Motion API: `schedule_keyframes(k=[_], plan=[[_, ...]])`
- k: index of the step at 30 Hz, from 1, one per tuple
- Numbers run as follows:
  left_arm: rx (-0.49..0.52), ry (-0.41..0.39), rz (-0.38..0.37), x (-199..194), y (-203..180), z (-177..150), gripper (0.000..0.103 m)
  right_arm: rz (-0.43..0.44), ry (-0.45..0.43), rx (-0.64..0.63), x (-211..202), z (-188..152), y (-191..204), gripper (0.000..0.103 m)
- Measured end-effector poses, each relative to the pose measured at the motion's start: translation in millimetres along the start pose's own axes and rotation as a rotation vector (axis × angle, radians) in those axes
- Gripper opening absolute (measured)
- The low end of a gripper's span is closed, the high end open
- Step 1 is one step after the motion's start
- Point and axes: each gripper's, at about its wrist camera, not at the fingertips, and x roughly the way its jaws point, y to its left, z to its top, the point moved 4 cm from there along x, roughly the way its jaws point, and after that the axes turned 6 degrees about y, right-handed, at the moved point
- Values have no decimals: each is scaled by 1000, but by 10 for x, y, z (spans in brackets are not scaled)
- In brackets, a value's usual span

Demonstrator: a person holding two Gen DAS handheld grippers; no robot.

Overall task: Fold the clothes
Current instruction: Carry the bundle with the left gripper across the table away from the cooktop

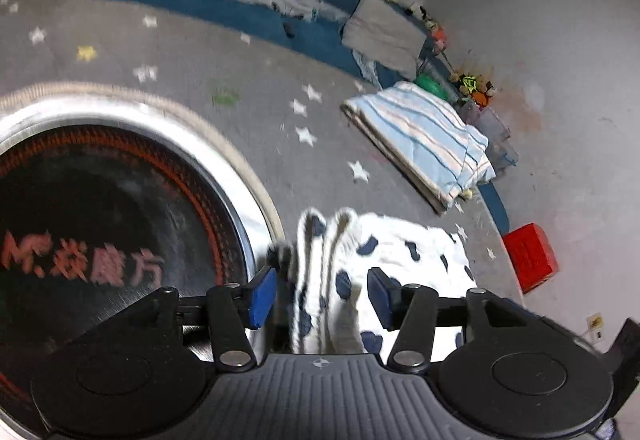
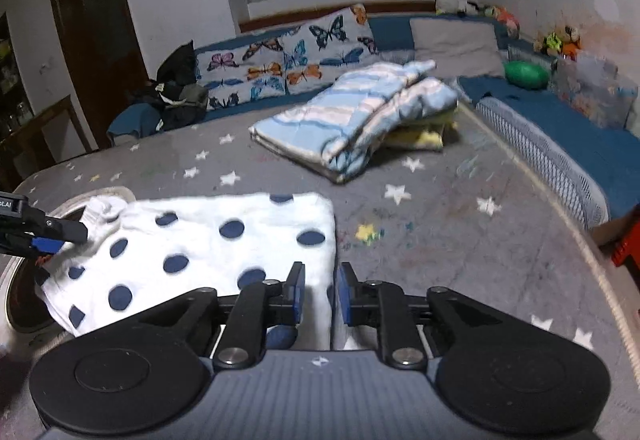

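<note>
A white garment with dark blue dots lies folded on a grey star-print mat. My right gripper is nearly closed on the garment's right edge, jaws either side of the fabric. My left gripper has its jaws apart, with the bunched edge of the garment between them. The left gripper also shows in the right wrist view, at the garment's left corner.
A round steel basin with red lettering sits left of the garment. A folded blue striped blanket lies further back. Butterfly cushions, a grey pillow, a green ball, toys and a red box line the edges.
</note>
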Motion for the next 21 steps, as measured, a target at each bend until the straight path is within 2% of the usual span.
schedule_keyframes(k=[2,4,10,16,21], plan=[[36,-27,14,-50,-48,14,52,15,-15,-8,-23,61,54,35],[73,-37,23,-63,-107,18,52,34,-22,-22,-11,117,126,41],[149,-43,21,-22,-258,46,52,89,1,-56,218,256,355,42],[220,-35,78,178,-323,132,52,85,54,-45,567,393,413,42],[213,-21,98,289,-257,167,51,59,93,-37,810,445,383,42]])
